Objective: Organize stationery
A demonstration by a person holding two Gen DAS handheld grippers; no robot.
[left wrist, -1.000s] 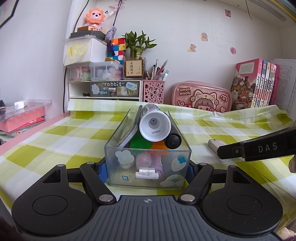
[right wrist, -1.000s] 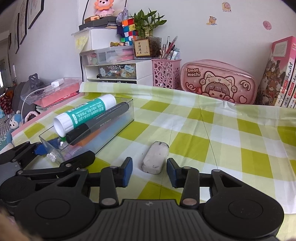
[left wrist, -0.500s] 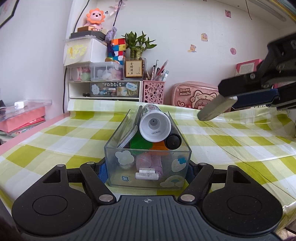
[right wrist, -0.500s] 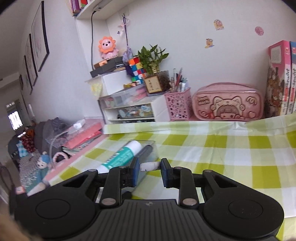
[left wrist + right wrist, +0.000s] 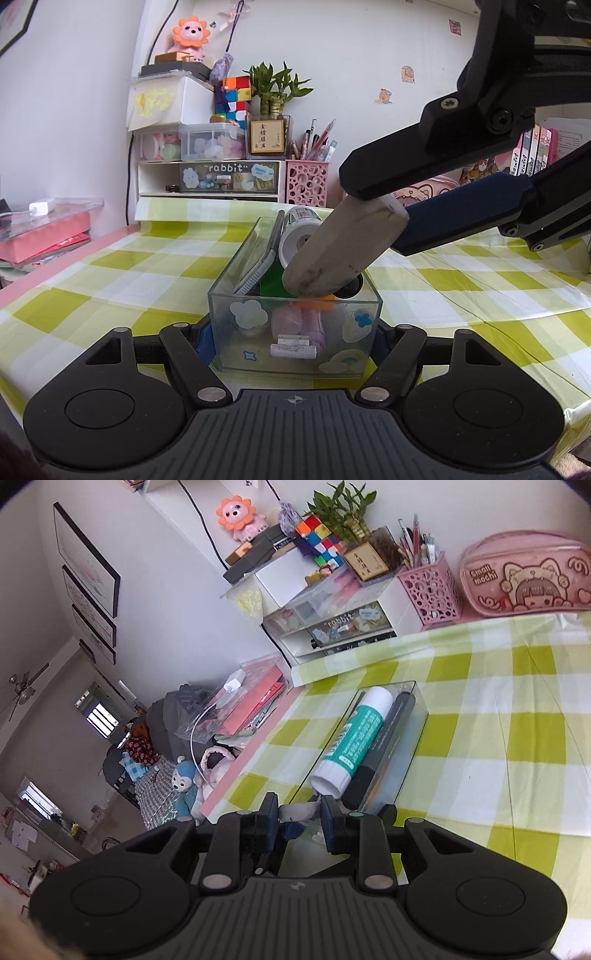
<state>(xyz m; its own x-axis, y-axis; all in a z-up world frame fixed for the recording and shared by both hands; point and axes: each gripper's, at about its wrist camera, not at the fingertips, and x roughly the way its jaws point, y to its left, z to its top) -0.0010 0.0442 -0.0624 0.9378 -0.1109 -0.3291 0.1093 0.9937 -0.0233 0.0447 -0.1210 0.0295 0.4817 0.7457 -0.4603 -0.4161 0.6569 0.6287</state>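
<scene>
A clear plastic box (image 5: 295, 332) stands on the checked tablecloth, and my left gripper (image 5: 293, 338) is shut on its near end. It holds a glue stick (image 5: 351, 738), a black marker (image 5: 384, 746) and smaller items. My right gripper (image 5: 299, 821) is shut on a worn white eraser (image 5: 343, 251), held tilted with its lower end just over the box's near end. The eraser also shows between the right fingers in the right wrist view (image 5: 297, 811).
A pink pen holder (image 5: 307, 182), a "rabbit" drawer unit (image 5: 210, 177) and a pink pencil pouch (image 5: 524, 579) line the back wall. Books (image 5: 535, 147) stand at the right. Pink folders (image 5: 40, 232) lie beyond the table's left edge.
My right gripper closed on the eraser on the cloth, lifted it, and carried it left to above the box's near end. The left gripper and box stayed still.
</scene>
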